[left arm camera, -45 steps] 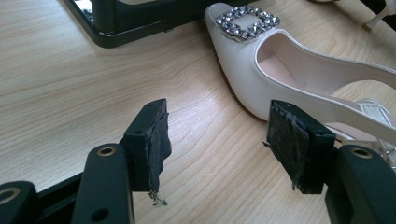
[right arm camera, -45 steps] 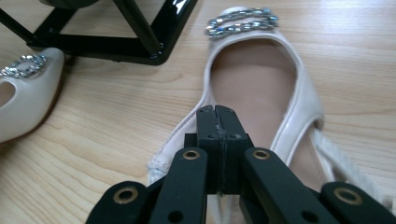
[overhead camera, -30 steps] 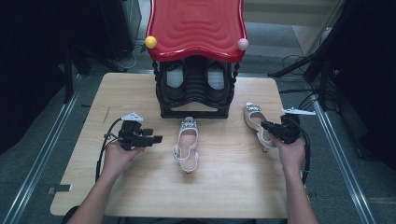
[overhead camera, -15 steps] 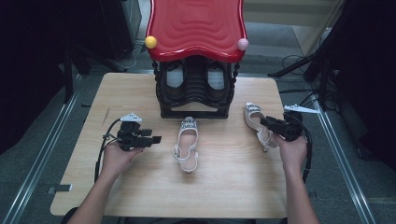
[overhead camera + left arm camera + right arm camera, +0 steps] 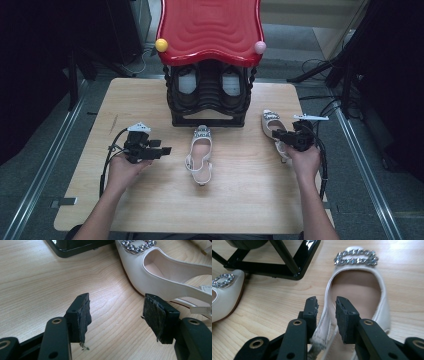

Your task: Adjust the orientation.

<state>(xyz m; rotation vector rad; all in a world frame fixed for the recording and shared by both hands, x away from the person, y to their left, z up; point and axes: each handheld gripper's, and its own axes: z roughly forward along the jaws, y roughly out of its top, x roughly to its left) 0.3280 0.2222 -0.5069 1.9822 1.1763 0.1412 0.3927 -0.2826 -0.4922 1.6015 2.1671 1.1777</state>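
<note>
My right tool (image 5: pixel 325 312) straddles the side wall of the right shoe (image 5: pixel 359 290), one jaw outside and one inside the opening. The jaws have just been closing, with the wall between them, yet a slit shows beside each pad, so not pinching yet. I judge this grip is set at the rim because it is the thinnest, firmest edge to lift by. That shoe lies right of the rack (image 5: pixel 209 102), toe towards it.

My left tool (image 5: pixel 120 315) is spread wide over bare bench (image 5: pixel 50 277), holding nothing; I read it as waiting its turn. The middle shoe (image 5: pixel 201 156) lies just beside it, right in front of the rack, its jewelled buckle pointing at the rack's base.

Farther off, the black rack already carries a pair of shoes (image 5: pixel 206 82) on its upper tier, under the red top (image 5: pixel 210 27). That top overhangs the tiers, so loading likely has to come in low from the front.
</note>
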